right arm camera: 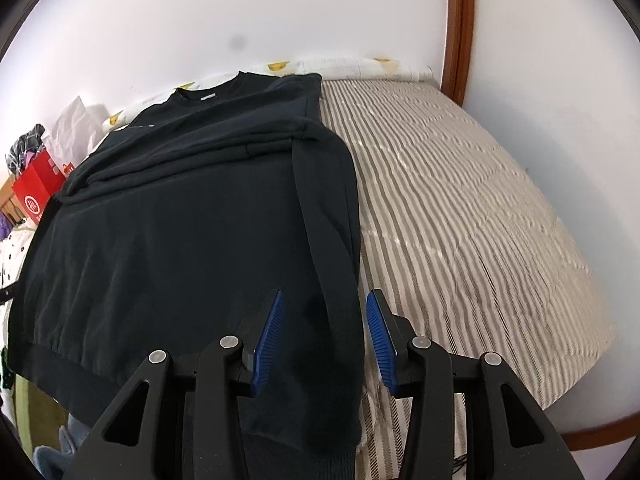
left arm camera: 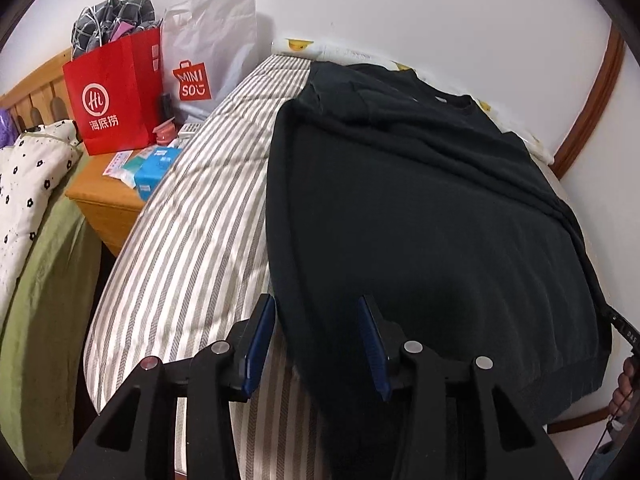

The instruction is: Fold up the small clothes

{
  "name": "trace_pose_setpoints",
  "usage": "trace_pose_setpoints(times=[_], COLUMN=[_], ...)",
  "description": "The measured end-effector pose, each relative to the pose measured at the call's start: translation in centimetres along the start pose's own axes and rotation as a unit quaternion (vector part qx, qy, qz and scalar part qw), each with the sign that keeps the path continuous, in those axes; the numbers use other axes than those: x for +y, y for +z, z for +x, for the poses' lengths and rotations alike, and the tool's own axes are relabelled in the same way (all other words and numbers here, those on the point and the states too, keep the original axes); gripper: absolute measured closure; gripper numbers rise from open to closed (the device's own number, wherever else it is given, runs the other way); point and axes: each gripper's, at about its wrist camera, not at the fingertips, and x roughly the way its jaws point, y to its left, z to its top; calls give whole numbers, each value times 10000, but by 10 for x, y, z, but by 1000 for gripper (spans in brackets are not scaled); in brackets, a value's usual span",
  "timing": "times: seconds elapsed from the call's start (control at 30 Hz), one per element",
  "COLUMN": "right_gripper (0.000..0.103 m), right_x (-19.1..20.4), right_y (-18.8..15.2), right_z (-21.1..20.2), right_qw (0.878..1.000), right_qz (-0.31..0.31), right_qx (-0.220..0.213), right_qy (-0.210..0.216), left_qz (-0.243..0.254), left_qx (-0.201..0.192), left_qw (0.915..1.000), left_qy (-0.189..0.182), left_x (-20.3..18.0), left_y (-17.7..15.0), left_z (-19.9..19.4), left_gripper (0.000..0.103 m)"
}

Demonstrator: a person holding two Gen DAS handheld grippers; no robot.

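One black long-sleeved sweatshirt (left arm camera: 420,208) lies flat on the bed's grey-and-white striped quilted cover (left arm camera: 200,216), its neckline toward the white wall and its ribbed hem toward me, hanging a little past the near edge of the mattress. Both sleeves are folded in across the chest, and the sides are turned inward so the garment forms a long dark rectangle.

From my left wrist view, the left gripper (left arm camera: 316,344) hovers over the hem corner on that side. Its jaws are spread, blue pads apart, with the sweatshirt's folded edge running between them; the pads are not pressing on the cloth.

From my right wrist view, the right gripper (right arm camera: 326,340) sits over the opposite hem corner. Its jaws are also spread, and the folded side edge of the sweatshirt passes between the blue pads without being pinched. Bare striped cover stretches away to the right of it.

Beyond the bed's left side I see a light wooden nightstand (left arm camera: 100,196) carrying a red paper shopping bag (left arm camera: 116,96), a white plastic bag with a red logo (left arm camera: 212,48) and some small blue packets (left arm camera: 154,168). A white pillow with black flower prints (left arm camera: 28,192) rests on green bedding nearby.
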Motion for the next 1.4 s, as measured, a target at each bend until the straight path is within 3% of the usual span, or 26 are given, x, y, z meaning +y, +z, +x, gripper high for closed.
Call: trace_pose_setpoints(times=[0.23, 0.37, 0.53, 0.6, 0.67, 0.8, 0.97, 1.17, 1.4], right_gripper=[60, 61, 80, 89, 94, 96, 96, 96, 96], right_x=[4, 7, 11, 15, 19, 17, -2, 2, -3], right_y=[-18, -24, -23, -21, -21, -26, -22, -22, -14], right_z=[12, 11, 12, 14, 12, -6, -31, -64, -78], right_qw=[9998, 9999, 9997, 9996, 9994, 9986, 9971, 9945, 9911], right_qz=[-49, -90, -132, -113, -134, -97, 176, -8, 141], right_qx=[134, -13, -156, -198, -293, -517, -629, -882, -1109], right_qy=[109, 86, 154, 141, 90, -4, 381, 571, 721], left_qz=[-29, -3, 144, 216, 196, 14, 24, -92, -68], left_qx=[17, 25, -39, -42, -6, -48, -403, -612, -765], left_qw=[9999, 10000, 9999, 9997, 9997, 10000, 9990, 9965, 9940], left_qy=[-105, -46, 37, 138, 158, -67, -205, -560, -775], left_x=[3, -1, -8, -11, -10, -2, 1, 8, 9], left_y=[-17, -18, -22, -22, -19, -18, -19, -26, -19], left_z=[-2, -3, -3, -2, -1, -8, -35, -63, -67], left_gripper=[63, 63, 63, 67, 90, 96, 97, 97, 97])
